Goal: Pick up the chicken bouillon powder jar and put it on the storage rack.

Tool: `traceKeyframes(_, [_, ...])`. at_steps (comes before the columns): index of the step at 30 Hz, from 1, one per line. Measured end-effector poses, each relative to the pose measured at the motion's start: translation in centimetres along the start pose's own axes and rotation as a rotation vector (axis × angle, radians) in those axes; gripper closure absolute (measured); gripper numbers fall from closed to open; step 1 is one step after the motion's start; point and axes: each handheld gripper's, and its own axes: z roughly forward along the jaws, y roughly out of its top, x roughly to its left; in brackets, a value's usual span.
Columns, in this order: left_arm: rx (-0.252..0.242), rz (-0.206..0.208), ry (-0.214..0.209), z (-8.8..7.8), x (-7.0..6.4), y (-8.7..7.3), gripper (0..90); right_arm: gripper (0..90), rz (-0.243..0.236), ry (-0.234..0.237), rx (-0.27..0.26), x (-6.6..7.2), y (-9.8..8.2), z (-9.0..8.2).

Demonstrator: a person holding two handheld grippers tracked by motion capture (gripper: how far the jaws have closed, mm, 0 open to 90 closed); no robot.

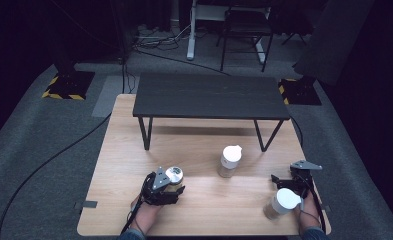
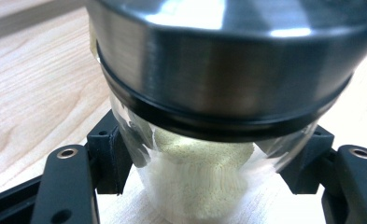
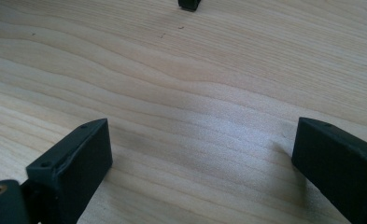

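Item: steel-lidded jar (image 2: 204,154) of pale powder, near table (image 1: 204,200) front-left, pinched by left gripper (image 1: 165,189) below the lid; right gripper (image 3: 200,154) spread, idle; lift it upright, grip steady.

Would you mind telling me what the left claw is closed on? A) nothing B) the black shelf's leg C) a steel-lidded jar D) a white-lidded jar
C: the left claw has its pads pressed on the glass of the steel-lidded jar of yellowish powder.
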Motion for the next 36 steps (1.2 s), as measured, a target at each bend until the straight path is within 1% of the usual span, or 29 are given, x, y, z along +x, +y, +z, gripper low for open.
traceKeyframes(3, [-0.004, 0.0, 0.0, -0.1, -0.1, 0.3, 30.9, 4.8, 0.0, 0.0, 0.0, 0.0, 0.0, 0.0])
traceKeyframes(6, [-0.008, 0.011, 0.005, -0.5, -0.3, 1.2, 30.9, 4.8, 0.0, 0.0, 0.0, 0.0, 0.0, 0.0])
traceKeyframes(7, [-0.008, 0.011, 0.005, -0.5, -0.3, 1.2, 30.9, 4.8, 0.0, 0.0, 0.0, 0.0, 0.0, 0.0])
traceKeyframes(9, [-0.01, 0.016, 0.011, -0.7, -0.4, 1.7, 30.9, 4.7, 0.0, 0.0, 0.0, 0.0, 0.0, 0.0])
traceKeyframes(10, [-0.012, 0.017, 0.013, -1.0, -0.4, 2.2, 30.9, 4.7, 0.0, 0.0, 0.0, 0.0, 0.0, 0.0])
traceKeyframes(11, [-0.012, 0.017, 0.013, -1.0, -0.4, 2.2, 31.0, 4.7, 0.0, 0.0, 0.0, 0.0, 0.0, 0.0])
traceKeyframes(15, [-0.023, 0.026, 0.021, -1.6, -0.3, 3.4, 30.9, 4.7, 0.0, 0.0, 0.0, 0.0, 0.0, 0.0])
traceKeyframes(16, [-0.032, 0.028, 0.026, -2.0, -0.2, 4.0, 30.9, 4.7, 0.0, 0.0, 0.0, 0.0, 0.0, 0.0])
traceKeyframes(17, [-0.032, 0.028, 0.026, -2.0, -0.2, 4.0, 30.9, 4.7, 0.0, 0.0, 0.0, 0.0, 0.0, 0.0])
traceKeyframes(20, [-0.049, 0.03, 0.039, -2.7, 0.0, 4.9, 30.9, 4.7, 0.0, 0.0, 0.0, 0.0, 0.0, 0.0])
traceKeyframes(22, [-0.058, 0.024, 0.05, -3.2, -0.1, 5.5, 30.9, 4.7, 0.0, 0.0, 0.0, 0.0, 0.0, 0.0])
traceKeyframes(23, [-0.072, 0.022, 0.059, -3.7, -0.1, 6.0, 30.9, 4.7, 0.0, 0.0, 0.0, 0.0, 0.0, 0.0])
traceKeyframes(24, [-0.072, 0.022, 0.059, -3.7, -0.1, 6.0, 30.9, 4.7, 0.0, 0.0, 0.0, 0.0, 0.0, 0.0])
traceKeyframes(33, [-0.111, 0.037, 0.079, -5.1, 0.5, 8.9, 30.9, 4.7, 0.0, 0.0, 0.0, 0.0, 0.0, 0.0])
traceKeyframes(36, [-0.123, 0.036, 0.075, -5.4, 0.9, 9.9, 30.9, 4.7, 0.0, 0.0, 0.0, 0.0, 0.0, 0.0])
